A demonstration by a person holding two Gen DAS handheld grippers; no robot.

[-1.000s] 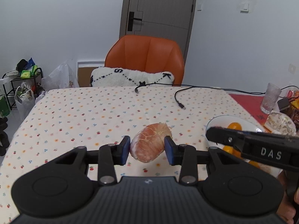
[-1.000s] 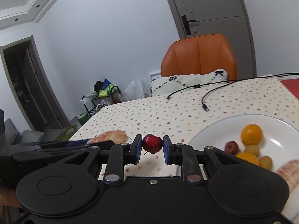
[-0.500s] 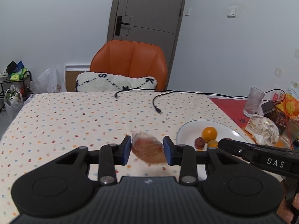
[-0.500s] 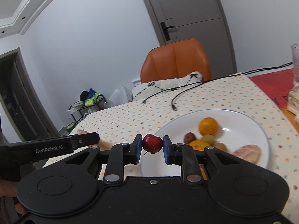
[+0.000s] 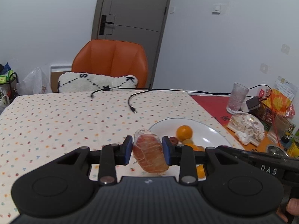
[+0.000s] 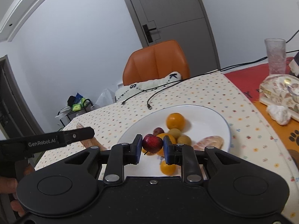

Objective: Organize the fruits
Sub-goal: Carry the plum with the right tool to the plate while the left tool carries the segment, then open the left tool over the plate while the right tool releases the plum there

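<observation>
The right tool point(image 6: 152, 148), clenched on a small red fruit point(image 6: 152, 143), hangs over the white plate point(image 6: 211, 115); the left tool point(image 5: 147, 152), gripping a peeled citrus piece point(image 5: 149, 154), sits left of its rim.

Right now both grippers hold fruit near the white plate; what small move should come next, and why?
Probably lower the right gripper a little and open its jaws to set the red fruit on the plate. It already hangs over the plate's near part, beside the oranges lying there, while the left gripper with its peeled citrus piece seems to be short of the rim.
</observation>
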